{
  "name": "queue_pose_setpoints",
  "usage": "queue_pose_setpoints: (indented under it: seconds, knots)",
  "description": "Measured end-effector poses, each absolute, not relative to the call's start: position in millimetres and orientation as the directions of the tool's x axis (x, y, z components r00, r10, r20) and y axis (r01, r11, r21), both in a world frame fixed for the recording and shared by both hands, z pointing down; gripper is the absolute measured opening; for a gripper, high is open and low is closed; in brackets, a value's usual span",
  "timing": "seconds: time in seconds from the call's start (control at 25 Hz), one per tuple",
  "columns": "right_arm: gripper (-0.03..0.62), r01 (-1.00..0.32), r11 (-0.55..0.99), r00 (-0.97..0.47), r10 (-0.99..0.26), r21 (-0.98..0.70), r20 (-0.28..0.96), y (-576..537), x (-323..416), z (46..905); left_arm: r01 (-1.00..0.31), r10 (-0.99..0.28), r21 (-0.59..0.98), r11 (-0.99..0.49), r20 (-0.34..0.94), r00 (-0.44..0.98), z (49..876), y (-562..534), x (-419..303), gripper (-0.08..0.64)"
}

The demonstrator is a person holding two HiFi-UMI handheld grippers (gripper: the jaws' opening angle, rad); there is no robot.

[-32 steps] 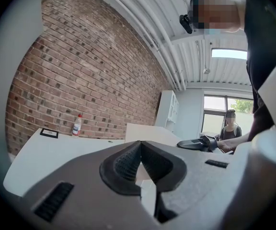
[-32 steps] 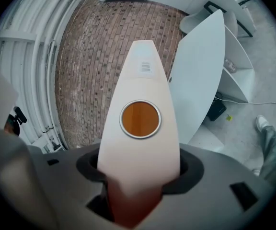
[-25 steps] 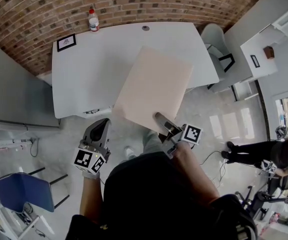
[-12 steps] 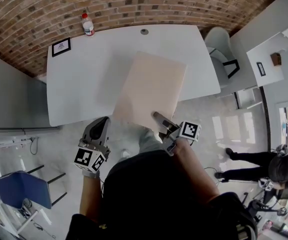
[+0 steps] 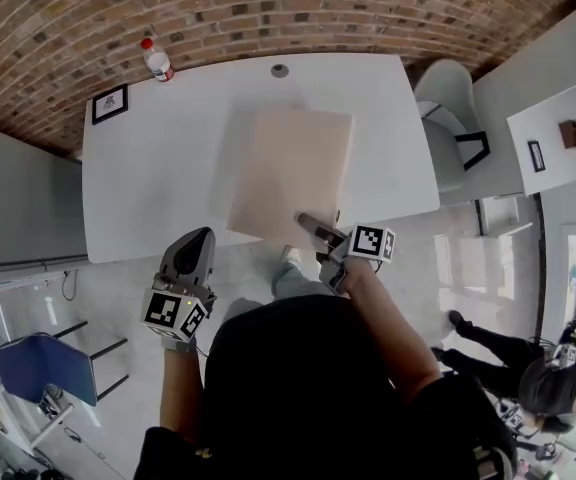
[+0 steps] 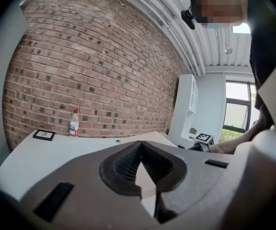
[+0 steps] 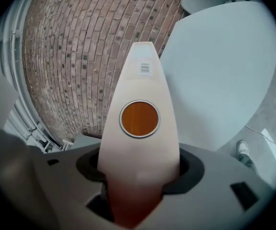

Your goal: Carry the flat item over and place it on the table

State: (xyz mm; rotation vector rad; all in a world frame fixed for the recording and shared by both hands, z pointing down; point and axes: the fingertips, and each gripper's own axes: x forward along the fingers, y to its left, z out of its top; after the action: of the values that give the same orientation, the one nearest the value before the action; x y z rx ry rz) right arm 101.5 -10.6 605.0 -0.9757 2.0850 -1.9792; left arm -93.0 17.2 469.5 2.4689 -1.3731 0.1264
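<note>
The flat item is a pale beige board (image 5: pixel 290 173), held out over the white table (image 5: pixel 148 168) with its near edge by the table's front edge. My right gripper (image 5: pixel 310 225) is shut on that near edge. In the right gripper view the board (image 7: pixel 140 152) runs forward from between the jaws, showing an orange round disc (image 7: pixel 139 119) and a barcode label (image 7: pixel 145 68). My left gripper (image 5: pixel 194 251) hangs to the left, short of the table's front edge, shut with nothing in it; its tips (image 6: pixel 140 143) meet.
A plastic bottle (image 5: pixel 156 60) and a small framed picture (image 5: pixel 109 103) stand at the table's far left by the brick wall. A grommet (image 5: pixel 280 70) is at the far edge. A white chair (image 5: pixel 448 98) stands right, a blue chair (image 5: pixel 43 368) lower left. Another person (image 5: pixel 548 388) is at lower right.
The right gripper has carried the board forward, so more of it now lies over the table. The left gripper has kept its place beside the body.
</note>
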Motion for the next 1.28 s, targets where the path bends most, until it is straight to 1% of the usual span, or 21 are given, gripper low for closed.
queue_pose_setpoints:
  seconds: [0.24, 0.52, 0.8, 1.28]
  knots:
    - [0.296, -0.381, -0.053, -0.816, -0.45, -0.923, 0.363, -55, 111, 622, -0.874, -0.839, 0.212, -0.437, 0.253, 0.481, 467, -11, -78, 0.003]
    - [0.302, -0.404, -0.064, -0.82, -0.417, -0.912, 0.393, -93, 109, 643, -0.879, -0.837, 0.24, -0.412, 0.283, 0.469, 478, -37, -78, 0.003]
    - [0.31, -0.422, -0.073, -0.825, -0.382, -0.904, 0.416, -125, 97, 658, -0.858, -0.814, 0.263, -0.44, 0.286, 0.505, 488, -80, -86, 0.003]
    - [0.336, -0.488, 0.009, -0.828, -0.32, -0.873, 0.46, -175, 86, 682, -0.822, -0.778, 0.311, -0.477, 0.287, 0.56, 501, -147, -93, 0.003]
